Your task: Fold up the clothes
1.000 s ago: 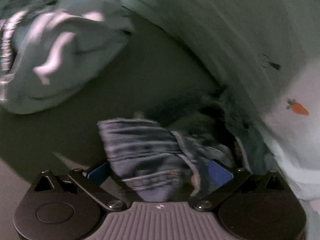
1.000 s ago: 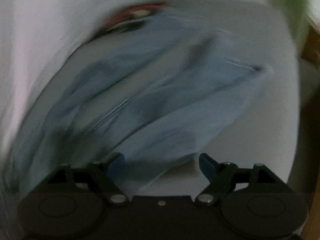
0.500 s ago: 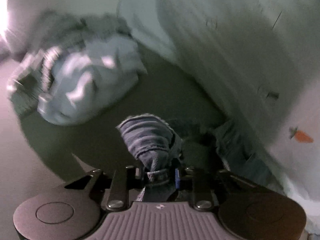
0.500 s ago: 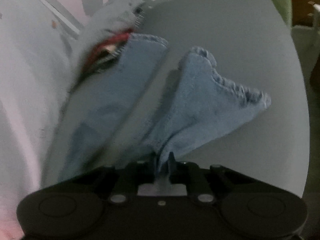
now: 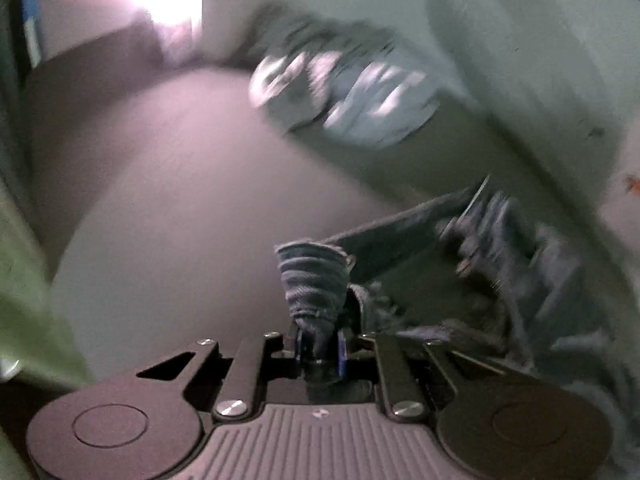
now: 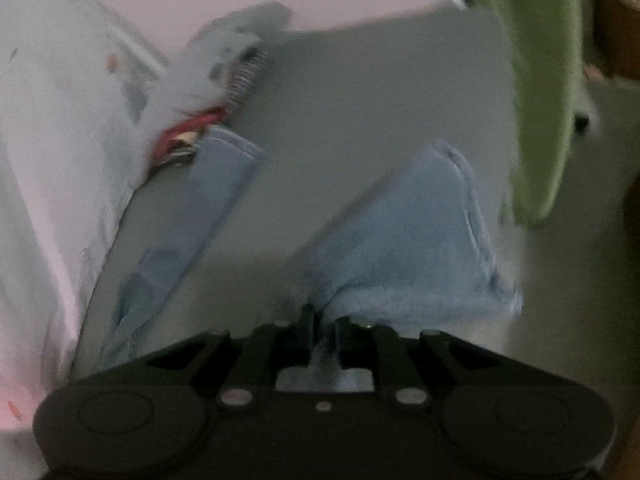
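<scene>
A bunched fold of the jeans (image 5: pixel 314 280) is clamped in the closed left gripper (image 5: pixel 319 346). Another part of the jeans (image 6: pixel 404 240) is pinched by the closed right gripper (image 6: pixel 323 332) above the counter (image 6: pixel 360 112).

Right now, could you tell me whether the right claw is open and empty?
No, the right claw is shut on a bunched corner of the jeans, which rise from between its fingers.

A grey counter (image 6: pixel 360 120) fills the middle of the right wrist view. A green cloth (image 6: pixel 536 92) hangs at two o'clock. A white sheet with small orange prints (image 6: pixel 48 140) lies at nine o'clock, against the counter's edge.
</scene>
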Available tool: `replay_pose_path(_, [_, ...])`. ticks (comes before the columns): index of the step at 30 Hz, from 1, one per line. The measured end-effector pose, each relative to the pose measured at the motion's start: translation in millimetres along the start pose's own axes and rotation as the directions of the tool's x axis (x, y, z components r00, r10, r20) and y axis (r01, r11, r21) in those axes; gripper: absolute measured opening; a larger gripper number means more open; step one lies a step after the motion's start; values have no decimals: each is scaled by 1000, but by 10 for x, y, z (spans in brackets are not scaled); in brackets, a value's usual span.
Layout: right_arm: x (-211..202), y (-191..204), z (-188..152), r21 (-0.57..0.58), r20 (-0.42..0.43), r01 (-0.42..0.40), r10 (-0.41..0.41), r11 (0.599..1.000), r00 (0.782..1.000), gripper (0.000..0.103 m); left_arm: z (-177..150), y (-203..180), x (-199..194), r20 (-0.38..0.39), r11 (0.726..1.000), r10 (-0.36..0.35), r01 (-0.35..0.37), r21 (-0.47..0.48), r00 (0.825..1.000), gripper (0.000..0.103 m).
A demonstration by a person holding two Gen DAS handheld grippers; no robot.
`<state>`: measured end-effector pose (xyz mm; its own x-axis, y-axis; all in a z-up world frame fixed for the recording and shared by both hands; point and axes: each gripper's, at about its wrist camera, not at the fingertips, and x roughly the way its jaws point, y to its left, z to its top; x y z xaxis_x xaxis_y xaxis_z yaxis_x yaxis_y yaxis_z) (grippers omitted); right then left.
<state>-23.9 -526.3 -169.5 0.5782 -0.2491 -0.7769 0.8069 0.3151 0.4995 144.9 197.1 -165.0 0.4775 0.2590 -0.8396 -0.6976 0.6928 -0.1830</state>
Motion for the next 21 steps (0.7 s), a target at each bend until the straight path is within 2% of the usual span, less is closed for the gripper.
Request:
replay_pose_path(1, [29,-49,-22,24,-2,-9,9,1000,1000,10,-63,80,13,-11,1000,3,-3,-16,1000,21])
replay_pose_path(4, [50,78,10,-5,25,-39,39,999,999,10,-94,103,-15,0,1000,4,-4,-20,1000,21])
replay_pose_path(8, [-33,515,192,-90,65,-173,179,981,982,10,-92,45,-93,23,1000,20,-20,11,1000,20])
replay_pose_path(10, [-211,721,288,-137,89,-294,307,946,948,10,-91,62,-71,18,1000,19,-19,1,1000,20])
replay_pose_path(12, [-413,793,343,-170,125,-398,420,902,899,10,-126,68,-51,13,1000,19,-19,0,1000,21])
replay_pose_path(13, [-483,807,347,-206,137,-390,421,897,897,10,-144,71,-42,11,1000,18,-18,0,1000,21])
replay_pose_path(14, [-543,816,349,-241,149,-378,419,894,896,10,-165,75,-33,8,1000,20,-20,2,1000,21])
replay_pose_path(16, [-477,742,321,-302,147,-285,339,910,929,10,-195,68,12,2,999,30,-30,11,1000,23])
replay_pose_path(17, [-344,687,316,-314,116,-221,269,923,956,11,-214,63,31,-2,999,37,-37,14,999,23])
replay_pose_path(19, [-36,571,268,-362,53,-82,108,928,993,15,-230,39,59,-5,998,51,-51,29,999,26])
replay_pose_path(20, [130,510,229,-395,24,-11,22,919,999,19,-232,26,61,-2,998,57,-56,41,998,26])
replay_pose_path(21, [241,441,184,-400,4,26,-27,916,1000,22,-232,14,57,0,997,59,-59,53,998,27])
